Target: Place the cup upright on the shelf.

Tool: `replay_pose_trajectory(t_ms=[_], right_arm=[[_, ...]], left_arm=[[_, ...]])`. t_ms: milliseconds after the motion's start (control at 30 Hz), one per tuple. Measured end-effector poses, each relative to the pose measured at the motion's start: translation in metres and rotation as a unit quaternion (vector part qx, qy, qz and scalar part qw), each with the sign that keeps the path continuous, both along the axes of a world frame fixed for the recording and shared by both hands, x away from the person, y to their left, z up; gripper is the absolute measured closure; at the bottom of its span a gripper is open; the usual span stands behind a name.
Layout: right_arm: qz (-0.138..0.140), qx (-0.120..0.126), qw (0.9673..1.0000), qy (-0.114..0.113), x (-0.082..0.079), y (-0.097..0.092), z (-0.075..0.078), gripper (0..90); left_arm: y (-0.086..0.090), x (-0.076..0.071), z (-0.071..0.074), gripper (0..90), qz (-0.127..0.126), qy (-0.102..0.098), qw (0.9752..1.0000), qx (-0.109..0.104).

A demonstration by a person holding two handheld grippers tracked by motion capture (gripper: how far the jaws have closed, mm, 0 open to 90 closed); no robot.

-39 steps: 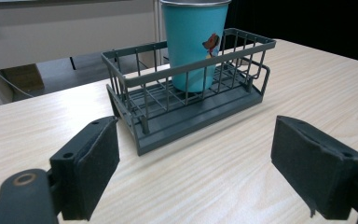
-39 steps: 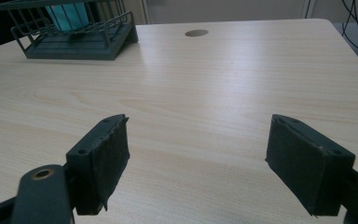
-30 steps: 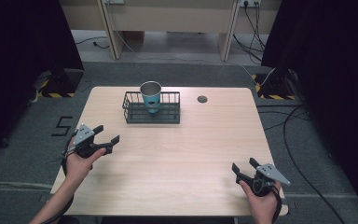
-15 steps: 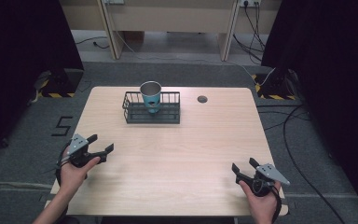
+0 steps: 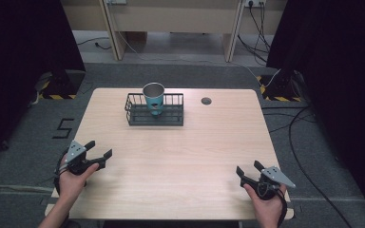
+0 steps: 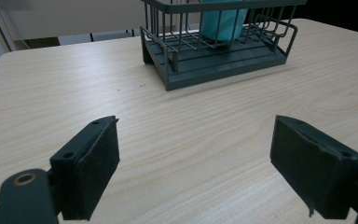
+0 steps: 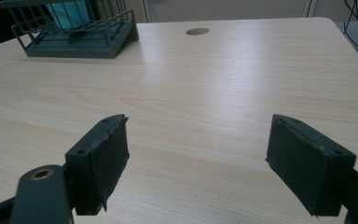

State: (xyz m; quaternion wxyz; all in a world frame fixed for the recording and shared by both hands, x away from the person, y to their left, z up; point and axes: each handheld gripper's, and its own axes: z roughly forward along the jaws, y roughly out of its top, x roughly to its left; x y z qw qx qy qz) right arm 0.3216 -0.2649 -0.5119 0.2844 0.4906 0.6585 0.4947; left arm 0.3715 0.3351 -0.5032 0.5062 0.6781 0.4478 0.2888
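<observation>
A teal cup point(image 5: 153, 98) with a metal rim stands upright inside a dark wire basket point(image 5: 173, 116) at the back middle of the wooden table point(image 5: 180, 156). My left gripper point(image 5: 99, 149) rests near the table's front left edge, open with nothing between its jaws. The basket point(image 6: 242, 51) and the cup point(image 6: 221, 21) lie ahead of it in the left gripper view. At the front right edge my right gripper point(image 5: 248, 170) is open and holds nothing. From the right gripper view the basket point(image 7: 81, 44) and cup point(image 7: 72, 14) sit far off at the upper left.
A small round dark grommet point(image 5: 206, 100) is set in the table to the right of the basket, also visible as the grommet point(image 7: 197, 31). Cables run over the floor at the right. Dark curtains flank both sides.
My left gripper has drawn back toward the front left edge of the table. The right gripper has stayed in place.
</observation>
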Motion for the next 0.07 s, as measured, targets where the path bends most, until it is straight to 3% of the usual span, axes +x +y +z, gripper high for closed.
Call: replay_pose_trajectory(t_ms=[67], right_arm=[[-0.001, 0.001, 1.0, 0.002, 0.0001, -0.0001, 0.0001, 20.9]], left_arm=[[-0.0006, -0.0001, -0.0004, 15.0, -0.002, 0.0, 1.0, 0.002]])
